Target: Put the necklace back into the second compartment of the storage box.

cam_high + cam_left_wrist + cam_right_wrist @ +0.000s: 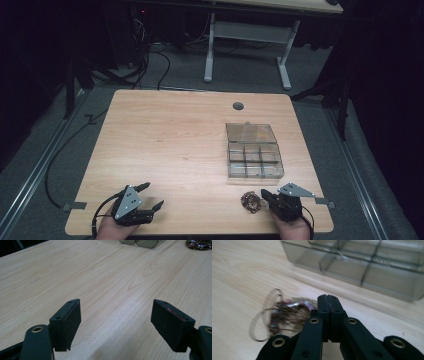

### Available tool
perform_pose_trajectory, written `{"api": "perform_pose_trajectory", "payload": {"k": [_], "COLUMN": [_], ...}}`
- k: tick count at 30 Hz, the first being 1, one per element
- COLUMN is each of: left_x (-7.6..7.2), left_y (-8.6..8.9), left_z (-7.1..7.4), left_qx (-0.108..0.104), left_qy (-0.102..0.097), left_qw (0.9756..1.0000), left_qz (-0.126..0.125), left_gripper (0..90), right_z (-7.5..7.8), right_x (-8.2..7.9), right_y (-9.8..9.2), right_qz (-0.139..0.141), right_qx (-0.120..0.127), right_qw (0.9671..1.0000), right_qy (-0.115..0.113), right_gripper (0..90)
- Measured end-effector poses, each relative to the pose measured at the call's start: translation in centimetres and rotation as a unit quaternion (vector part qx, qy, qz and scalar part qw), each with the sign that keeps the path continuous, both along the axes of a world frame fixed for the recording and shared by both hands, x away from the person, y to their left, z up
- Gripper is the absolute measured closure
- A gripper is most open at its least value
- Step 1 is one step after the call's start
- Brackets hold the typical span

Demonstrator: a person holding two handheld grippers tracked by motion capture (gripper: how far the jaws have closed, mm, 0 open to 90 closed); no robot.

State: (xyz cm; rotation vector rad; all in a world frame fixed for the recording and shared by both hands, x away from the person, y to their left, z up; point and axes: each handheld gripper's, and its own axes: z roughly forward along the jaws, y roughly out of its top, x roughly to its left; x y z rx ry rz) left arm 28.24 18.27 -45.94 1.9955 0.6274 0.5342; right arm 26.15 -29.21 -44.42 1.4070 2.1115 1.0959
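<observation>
No writing or label can be read anywhere on the wooden table (170, 145) or on the clear plastic compartment box (254, 160), whose lid lies open behind it. Just in front of the box sits a tangled heap of jewellery (251, 201), too blurred to pick apart. The right gripper (328, 301), jaws pressed together, sits just beside the heap. The left gripper (116, 315) rests open over bare wood.

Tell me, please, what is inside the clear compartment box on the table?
The clear compartment box stands open, its lid folded back. The compartments look empty in the high view. The right gripper view shows something small and shiny in one compartment; it is too blurred to identify.
</observation>
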Motion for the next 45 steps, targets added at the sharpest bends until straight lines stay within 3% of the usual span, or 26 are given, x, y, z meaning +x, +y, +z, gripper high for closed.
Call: {"api": "perform_pose_trajectory", "payload": {"k": [1,3,4,7,9,10,11,13,14,15,20,25,28,29,32,34,41,42,43,45], "left_x": [0.0,0.0,0.0,0.1,0.1,0.1,0.1,0.0,0.0,0.1,0.1,0.1,0.0,0.0,0.0,0.0,0.0,0.0,0.0,0.0], "left_y": [0.0,0.0,0.0,0.0,0.0,0.0,0.0,0.0,0.0,0.0,0.0,0.0,0.0,0.0,0.0,0.0,-0.1,0.0,0.0,0.0], "left_z": [0.0,0.0,0.0,0.0,0.0,0.0,0.0,0.0,0.0,0.0,0.0,0.0,0.0,0.0,0.0,0.0,0.0,0.0,0.0,0.0], "left_qx": [0.0,-0.001,-0.001,0.0,0.002,0.002,0.002,0.001,0.001,0.0,0.0,-0.001,-0.001,-0.001,0.0,0.001,0.001,0.001,0.0,-0.001], "left_qy": [0.0,0.0,0.001,0.002,0.003,0.003,0.003,0.002,0.002,0.002,0.003,0.003,0.002,0.002,0.0,-0.001,0.0,-0.001,0.0,0.001], "left_qw": [1.0,1.0,1.0,1.0,1.0,1.0,1.0,1.0,1.0,1.0,1.0,1.0,1.0,1.0,1.0,1.0,1.0,1.0,1.0,1.0], "left_qz": [0.0,-0.001,-0.001,-0.002,-0.002,-0.002,-0.002,-0.002,-0.002,-0.002,-0.003,-0.003,-0.003,-0.003,-0.003,-0.003,-0.002,-0.004,-0.006,-0.007], "left_gripper": [24.6,24.6,24.6,24.6,24.7,24.8,24.8,24.8,24.8,24.9,25.0,25.1,25.2,25.2,25.2,25.2,25.3,25.3,25.3,25.3], "right_z": [0.8,1.1,1.5,1.8,1.6,0.9,0.9,-0.4,-0.4,-0.8,-0.9,-0.7,0.5,0.5,1.8,2.0,1.5,1.4,1.2,1.2], "right_x": [-0.7,-1.0,-1.7,-2.3,-2.5,-2.4,-2.4,-1.6,-1.6,-1.2,0.2,1.3,0.5,0.5,-0.5,-0.8,-0.7,-0.6,-0.4,-0.3], "right_y": [0.4,0.8,1.5,2.3,3.2,3.9,3.9,4.4,4.4,4.6,5.4,5.3,4.3,4.3,3.0,2.2,0.3,0.2,0.0,-0.2], "right_qz": [0.017,0.029,0.057,0.078,0.092,0.097,0.097,0.096,0.096,0.091,0.08,0.061,0.047,0.047,0.026,0.011,-0.026,-0.029,-0.039,-0.047], "right_qx": [0.012,0.023,0.035,0.037,0.031,0.013,0.013,-0.008,-0.008,-0.014,-0.028,-0.018,0.007,0.007,0.002,0.002,0.002,-0.002,-0.022,-0.024], "right_qw": [0.9997,0.9992,0.9975,0.996,0.995,0.9952,0.9952,0.9952,0.9952,0.9954,0.996,0.9977,0.9989,0.9989,0.9988,0.9986,0.9989,0.999,0.9987,0.9985], "right_qy": [-0.016,-0.016,-0.023,-0.027,-0.024,-0.011,-0.011,0.017,0.017,0.027,0.028,0.022,-0.002,-0.002,-0.041,-0.052,-0.038,-0.034,-0.023,-0.017], "right_gripper": [89.7,89.7,90.0,90.0,90.0,90.0,90.0,90.0,90.0,90.0,90.0,89.8,89.7,89.7,90.0,90.0,90.0,90.0,90.0,89.7]}}
